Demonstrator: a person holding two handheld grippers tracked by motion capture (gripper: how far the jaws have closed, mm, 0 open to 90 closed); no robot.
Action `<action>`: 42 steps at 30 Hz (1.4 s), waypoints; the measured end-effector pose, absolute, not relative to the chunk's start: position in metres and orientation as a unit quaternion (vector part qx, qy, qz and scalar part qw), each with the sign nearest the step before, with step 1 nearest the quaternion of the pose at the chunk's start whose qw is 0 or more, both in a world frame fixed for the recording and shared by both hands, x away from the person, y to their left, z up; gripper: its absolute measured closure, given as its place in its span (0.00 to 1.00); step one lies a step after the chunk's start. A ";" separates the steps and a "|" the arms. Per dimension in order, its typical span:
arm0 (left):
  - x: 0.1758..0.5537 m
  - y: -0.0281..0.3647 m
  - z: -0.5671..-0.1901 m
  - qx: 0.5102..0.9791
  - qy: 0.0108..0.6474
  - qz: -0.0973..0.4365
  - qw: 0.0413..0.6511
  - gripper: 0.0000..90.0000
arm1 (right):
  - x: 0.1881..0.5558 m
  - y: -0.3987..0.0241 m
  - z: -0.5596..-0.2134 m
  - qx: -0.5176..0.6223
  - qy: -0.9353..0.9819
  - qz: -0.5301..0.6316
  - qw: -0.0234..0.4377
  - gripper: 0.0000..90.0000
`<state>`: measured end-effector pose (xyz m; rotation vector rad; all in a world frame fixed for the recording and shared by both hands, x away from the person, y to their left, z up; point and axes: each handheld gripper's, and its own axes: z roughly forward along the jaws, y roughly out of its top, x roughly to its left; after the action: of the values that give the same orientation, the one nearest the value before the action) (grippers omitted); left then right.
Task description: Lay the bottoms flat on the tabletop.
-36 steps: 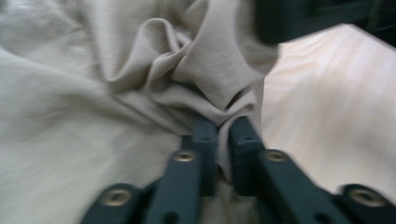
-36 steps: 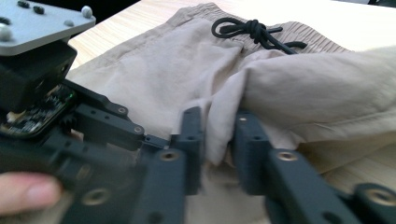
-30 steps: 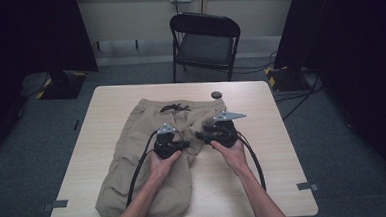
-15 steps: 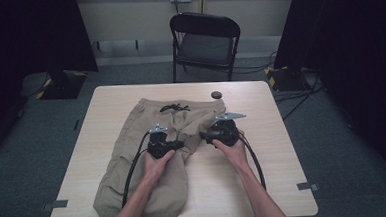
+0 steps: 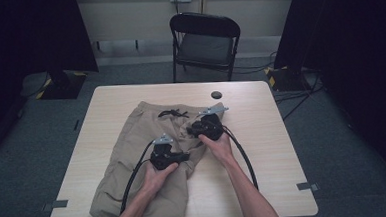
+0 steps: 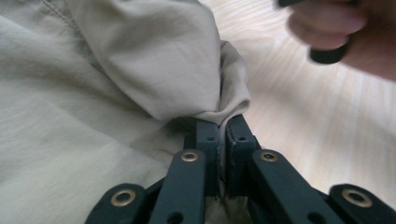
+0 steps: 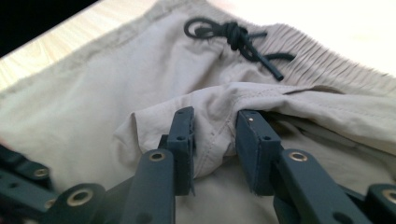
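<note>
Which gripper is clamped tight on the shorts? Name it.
The left gripper: its jaws pinch a fold of the shorts. The right gripper shows gaps beside the cloth.

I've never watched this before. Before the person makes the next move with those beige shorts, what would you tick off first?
1. Left gripper has firm hold of the shorts: ok, its jaws are pinched shut on a fold of cloth.
2. Right gripper has hold too: not ok yet; its jaws have just been closing, a fold sits between them, but a gap remains.
3. Drawstring clear of the jaws: ok, it lies at the waistband, apart from them.
4. Shorts fully on the table: not ok, one leg reaches its near edge.
5. Small dark thing on the table out of the way: ok, beyond the shorts.
</note>
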<state>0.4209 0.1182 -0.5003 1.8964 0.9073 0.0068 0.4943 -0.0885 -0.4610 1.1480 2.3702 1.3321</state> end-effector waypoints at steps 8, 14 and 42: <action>0.432 0.122 -0.477 0.759 0.406 0.063 0.505 0.57 | 0.494 -0.087 -0.467 0.388 0.803 0.444 0.088 0.75; 0.448 0.117 -0.477 0.748 0.423 0.079 0.505 0.62 | 0.487 -0.096 -0.461 0.379 0.804 0.450 0.087 0.73; 0.467 0.140 -0.504 0.737 0.482 0.059 0.471 0.94 | 0.499 -0.114 -0.492 0.443 0.777 0.433 0.118 0.85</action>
<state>0.4670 0.1400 -0.5036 1.8047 1.1815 0.1440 0.4994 -0.1137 -0.4916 1.2953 2.2721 1.2661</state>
